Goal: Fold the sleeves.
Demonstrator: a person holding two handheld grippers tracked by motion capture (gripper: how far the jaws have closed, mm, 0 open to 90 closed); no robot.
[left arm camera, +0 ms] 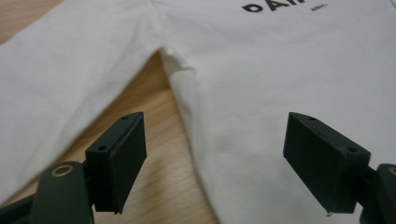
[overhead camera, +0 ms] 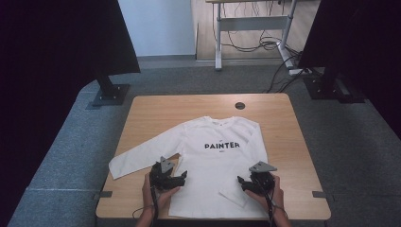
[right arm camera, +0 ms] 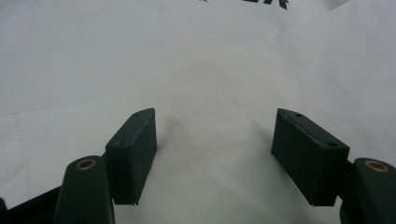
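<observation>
Pre-fold stage, white long-sleeved cotton shirt (overhead camera: 215,161) flat, face up, on light wooden desk (overhead camera: 151,113).

Left sleeve spread out toward desk's left edge; right sleeve apparently folded in over body. Left claw (overhead camera: 176,178) gaping over side seam below armpit, right claw (overhead camera: 244,182) gaping over lower front; nothing gripped. Next, likely: lower, pinch hem or side edges, fold. Chest print reads "PAINTER" (overhead camera: 222,145); smaller line beneath illegible.

A wooden table (overhead camera: 151,113) with a small round black hole (overhead camera: 239,105) near its far edge stands on grey carpet (overhead camera: 61,142), with two big dark panels on black stands (overhead camera: 109,92) at the far left and far right, and a grey desk frame (overhead camera: 250,23) with loose cables (overhead camera: 265,45) far behind.
</observation>
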